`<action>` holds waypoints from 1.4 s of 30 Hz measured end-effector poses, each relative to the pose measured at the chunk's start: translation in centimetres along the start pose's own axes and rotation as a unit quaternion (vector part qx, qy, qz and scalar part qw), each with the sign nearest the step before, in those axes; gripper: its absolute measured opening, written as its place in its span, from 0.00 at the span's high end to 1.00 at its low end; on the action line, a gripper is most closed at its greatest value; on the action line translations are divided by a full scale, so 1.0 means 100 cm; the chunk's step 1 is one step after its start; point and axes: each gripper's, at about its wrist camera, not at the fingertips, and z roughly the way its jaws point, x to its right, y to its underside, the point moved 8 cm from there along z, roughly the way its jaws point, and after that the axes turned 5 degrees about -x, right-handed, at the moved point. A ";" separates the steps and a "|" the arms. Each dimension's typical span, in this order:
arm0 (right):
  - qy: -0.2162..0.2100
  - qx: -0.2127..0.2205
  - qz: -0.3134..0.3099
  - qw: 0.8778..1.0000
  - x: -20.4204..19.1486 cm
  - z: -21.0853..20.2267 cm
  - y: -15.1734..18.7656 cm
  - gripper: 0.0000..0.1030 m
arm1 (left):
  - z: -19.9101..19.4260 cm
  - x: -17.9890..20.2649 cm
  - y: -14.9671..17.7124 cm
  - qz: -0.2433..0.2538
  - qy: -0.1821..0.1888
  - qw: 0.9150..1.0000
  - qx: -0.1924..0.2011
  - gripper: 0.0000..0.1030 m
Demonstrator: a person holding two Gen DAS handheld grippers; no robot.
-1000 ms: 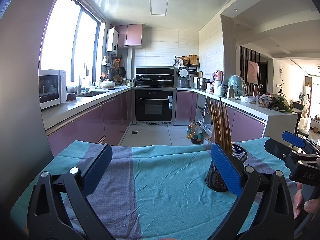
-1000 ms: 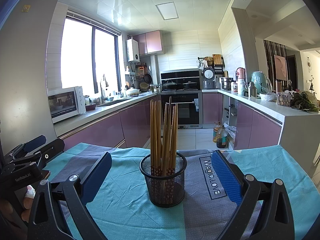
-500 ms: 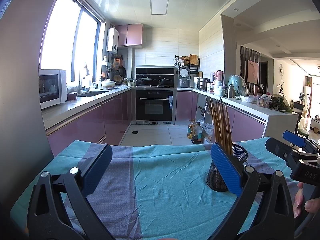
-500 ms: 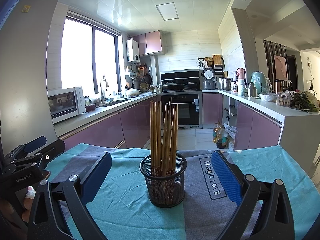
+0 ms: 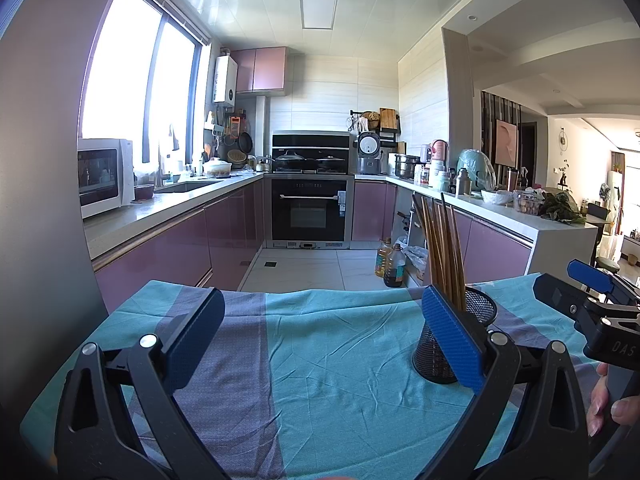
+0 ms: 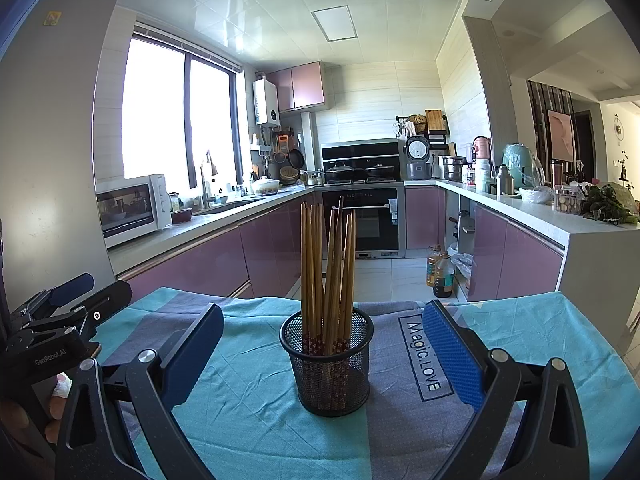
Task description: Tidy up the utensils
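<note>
A black mesh holder (image 6: 331, 362) stands upright on the teal and purple tablecloth (image 6: 256, 404), with several wooden chopsticks (image 6: 328, 264) in it. My right gripper (image 6: 320, 346) is open, its blue pads on either side of the holder and just short of it, touching nothing. In the left wrist view the holder (image 5: 436, 350) and chopsticks (image 5: 442, 252) show partly behind the right pad. My left gripper (image 5: 320, 340) is open over bare cloth, to the left of the holder. Each view shows the other gripper at its edge: the right gripper (image 5: 592, 304), the left gripper (image 6: 60, 312).
The cloth-covered table (image 5: 320, 380) ends ahead at a tiled kitchen floor. Purple cabinets and counters run along both sides, with an oven (image 5: 310, 208) at the far end. Oil bottles (image 6: 439, 272) stand on the floor to the right. A person's fingers (image 5: 608, 404) hold the right gripper's handle.
Almost nothing differs. The views have shifted by only a few pixels; both grippers stay open and the holder stands where it was.
</note>
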 end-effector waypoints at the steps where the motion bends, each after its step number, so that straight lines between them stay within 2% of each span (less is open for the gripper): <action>1: 0.000 0.000 0.000 1.000 0.000 0.000 0.000 0.06 | 0.000 0.000 0.000 0.000 0.000 1.000 0.000 0.05; 35: 0.000 -0.002 0.002 1.000 0.001 0.001 0.002 0.06 | 0.001 -0.005 0.006 0.005 -0.011 1.000 -0.005 0.06; 38: 0.000 -0.011 0.006 1.000 0.006 0.004 0.004 0.06 | 0.008 -0.006 0.010 0.005 -0.008 1.000 -0.020 0.05; 42: 0.025 -0.052 0.006 0.998 0.025 0.018 0.017 0.06 | 0.042 -0.015 0.028 -0.011 -0.005 0.996 -0.089 0.05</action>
